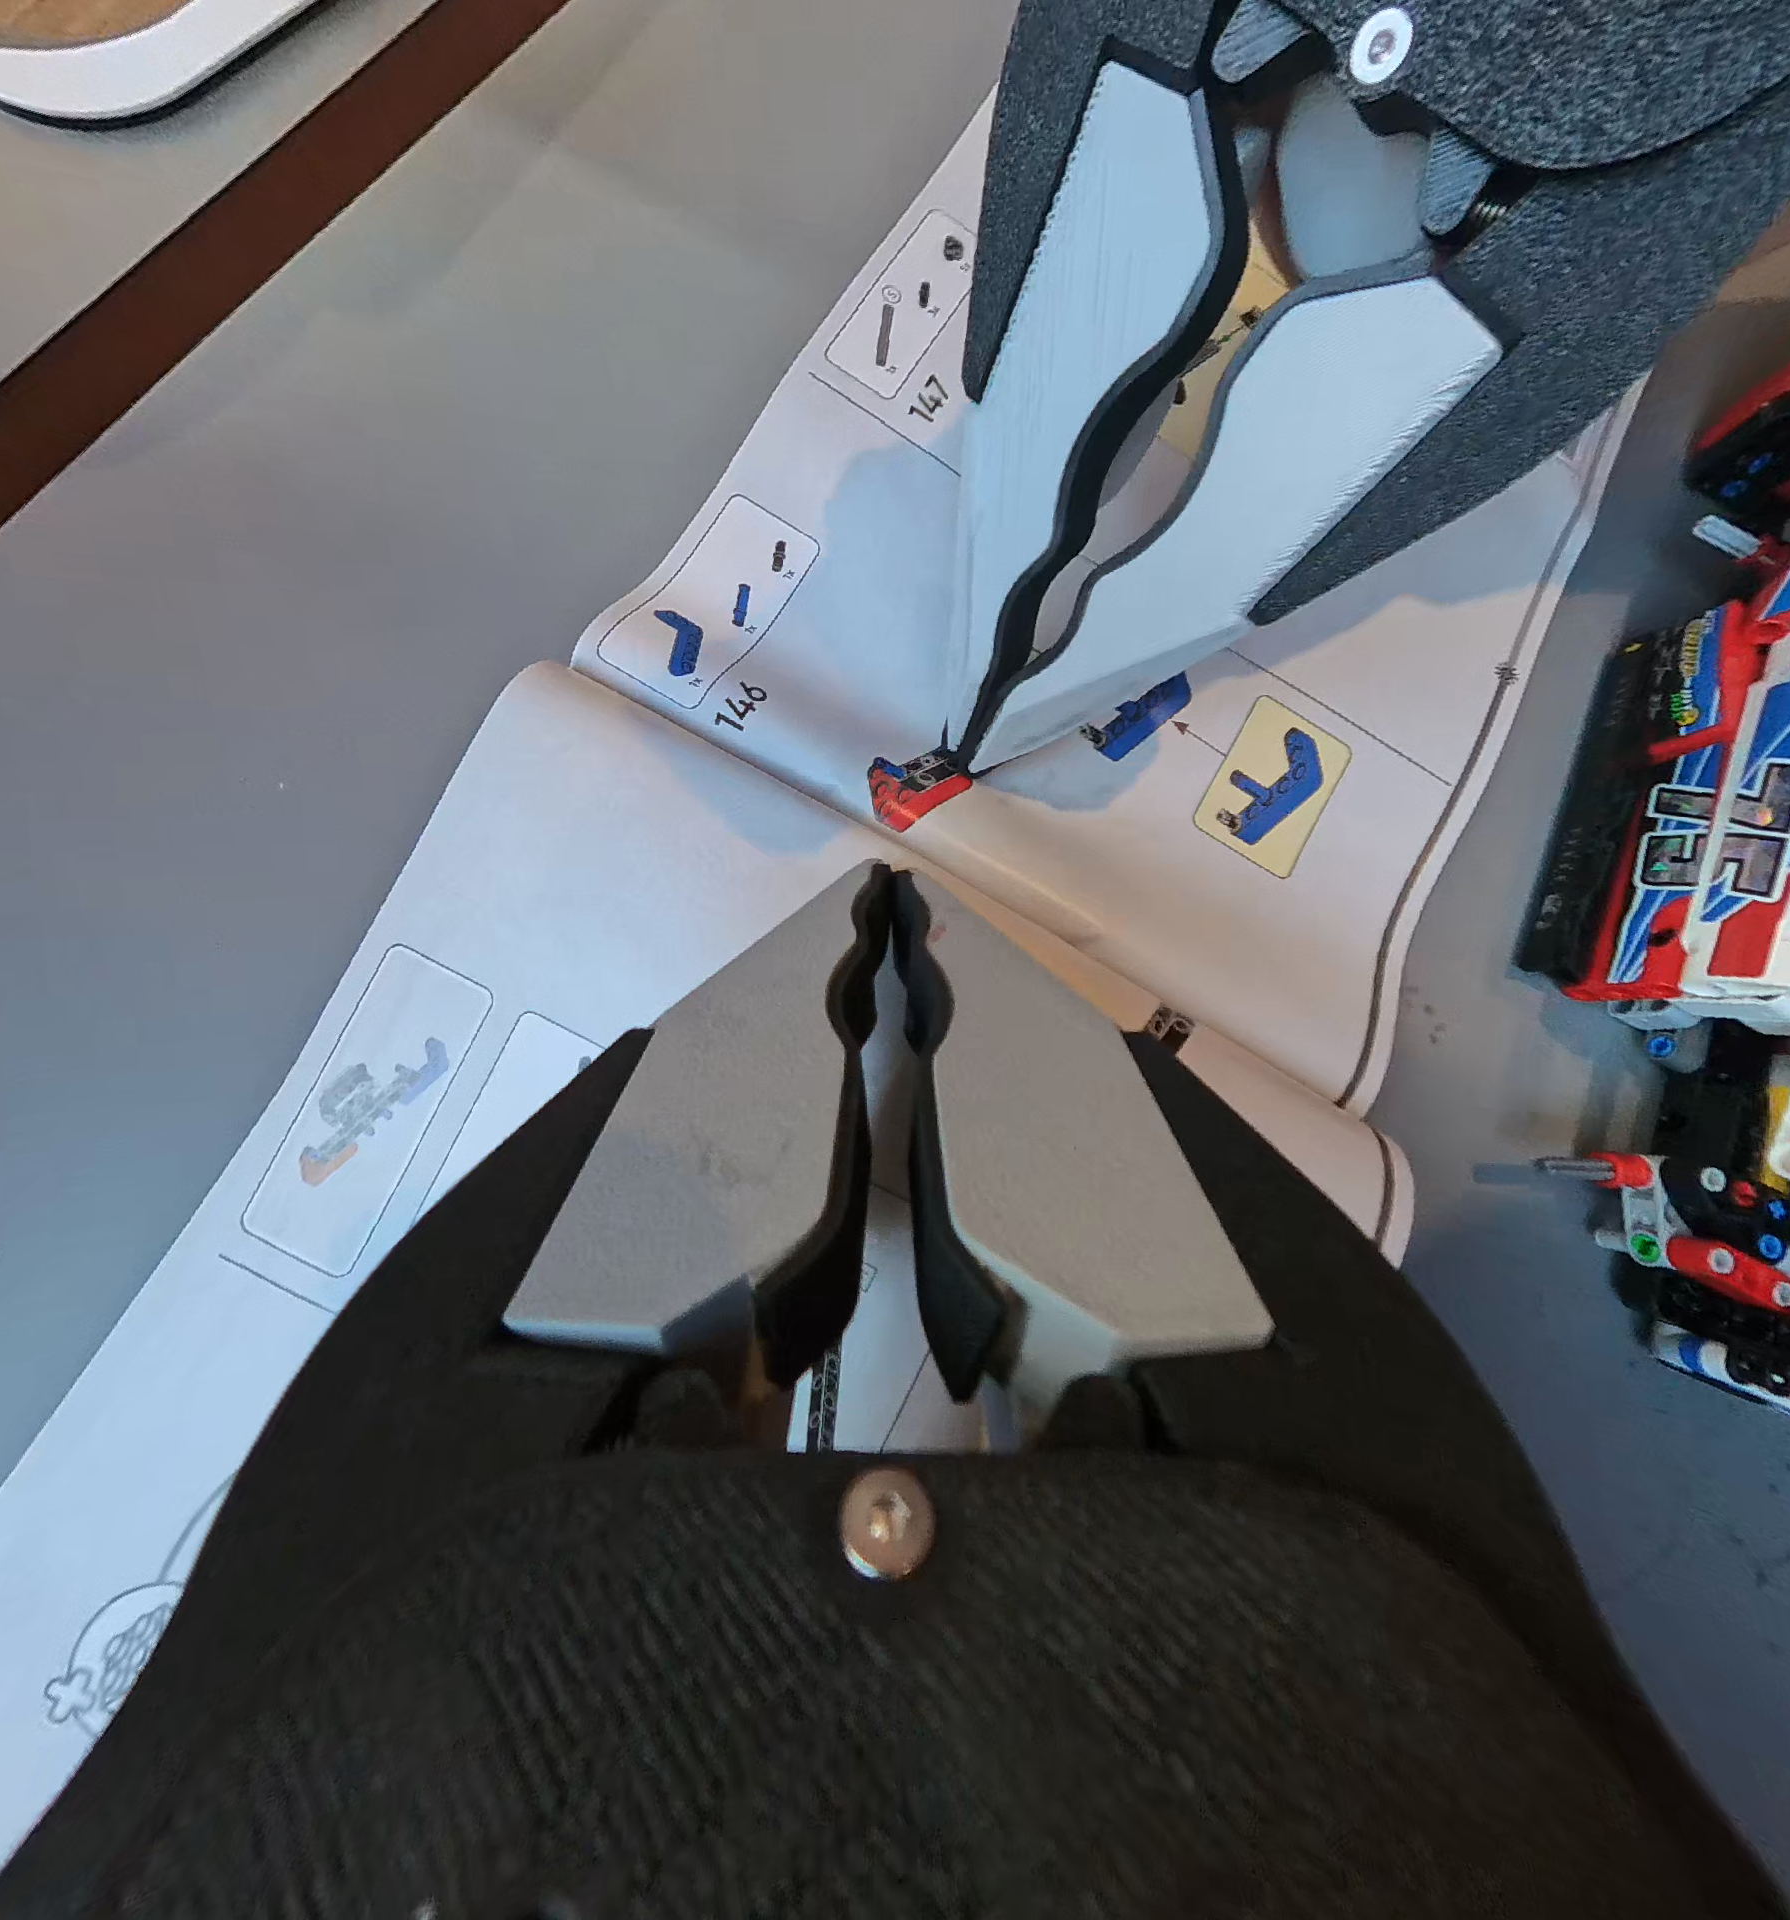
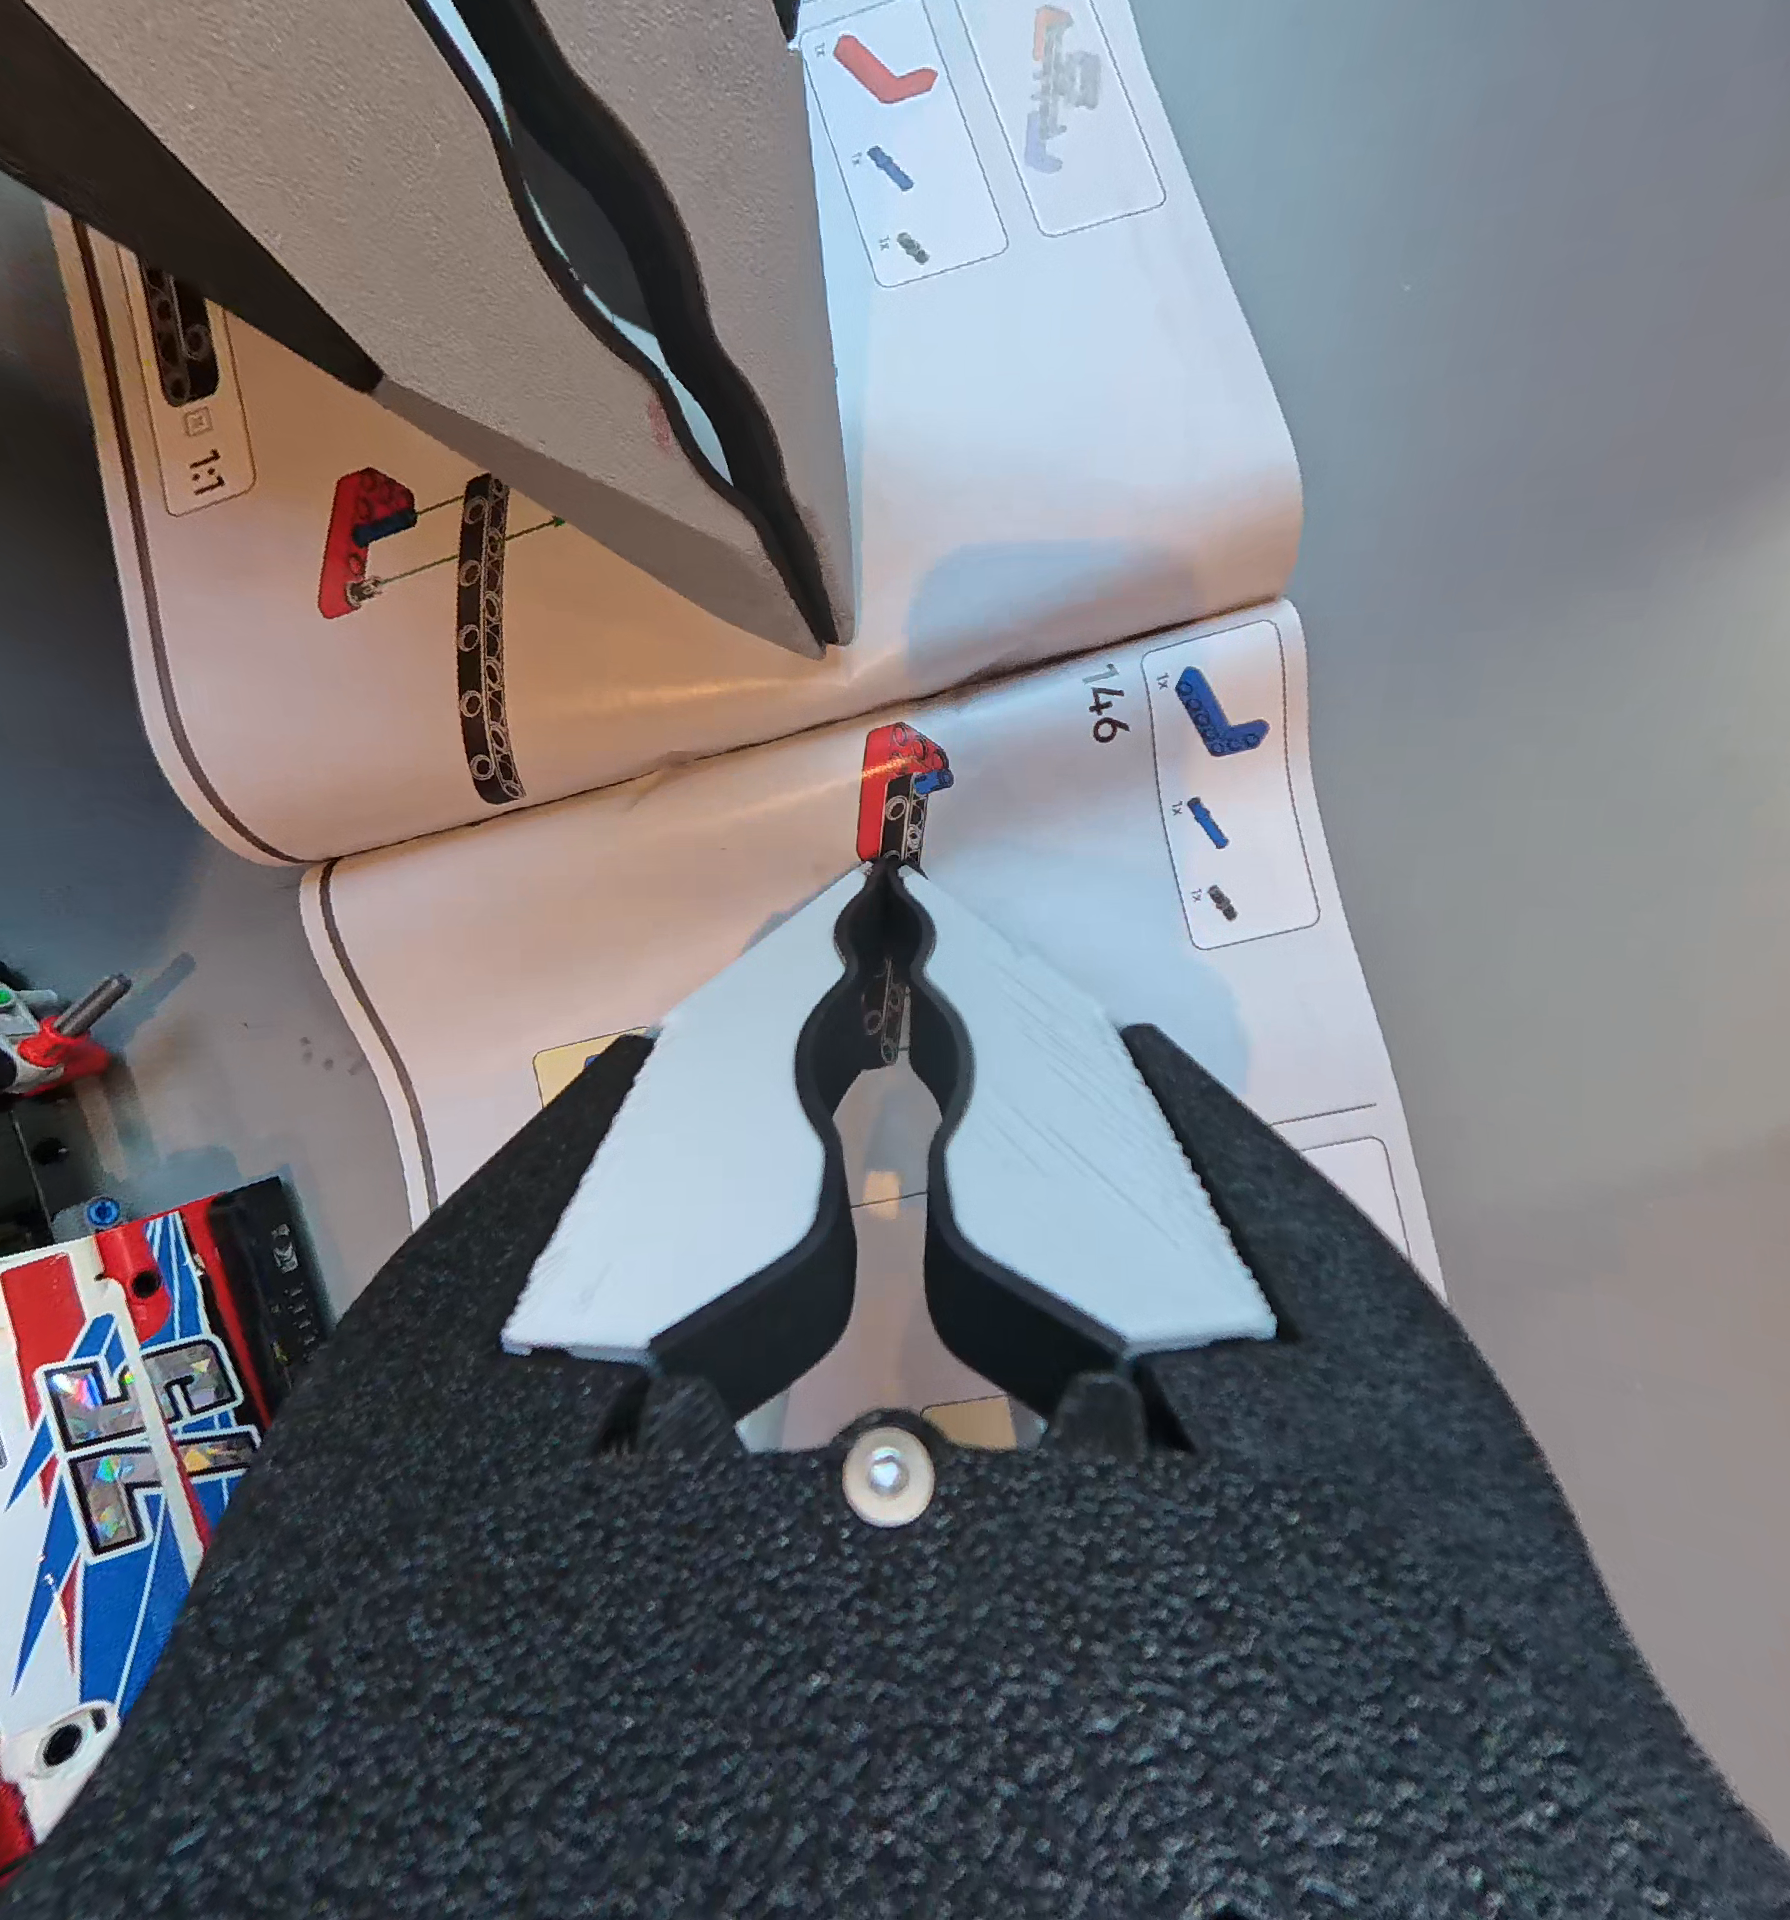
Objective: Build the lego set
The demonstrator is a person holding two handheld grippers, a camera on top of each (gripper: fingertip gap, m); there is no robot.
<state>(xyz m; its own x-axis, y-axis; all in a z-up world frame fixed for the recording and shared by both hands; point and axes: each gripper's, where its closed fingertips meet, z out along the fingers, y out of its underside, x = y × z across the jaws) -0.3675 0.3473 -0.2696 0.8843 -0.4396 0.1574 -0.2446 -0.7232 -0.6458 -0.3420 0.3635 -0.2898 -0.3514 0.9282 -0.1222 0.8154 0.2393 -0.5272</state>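
the right hand-held gripper (image 2: 889,871), black-bodied with pale grey fingers, was clamped on a small lego sub-assembly (image 2: 899,790): a red angled beam joined to a thin black holed beam, with a blue pin showing at its far end. the black beam ran back between the wavy black pads, and the red end stuck out past the fingertips. in the left wrist view the same piece (image 1: 917,792) hung at the tip of that gripper (image 1: 964,771), just above the centre fold of the open instruction booklet (image 1: 600,831).

the left hand-held gripper (image 1: 891,871) was clenched with its tips pressed together and nothing visible between them. it pointed at the red piece from the opposite side, tips near it but apart. from the right wrist view it (image 2: 831,639) came down from the upper left, its tip over the fold; whether it touched the paper was hard to judge.

the white booklet (image 2: 1026,540) lay spread on the grey table (image 2: 1597,727), pages bowed up either side of the fold, with printed drawings of red, blue and black parts. beside the booklet stood a partly built lego race car (image 1: 1722,883) in red, white and blue with stickered panels, also seen at the lower left of the right wrist view (image 2: 91,1455). a white rounded object (image 1: 112,62) with a wood-toned inner surface sat at the far corner of the table.
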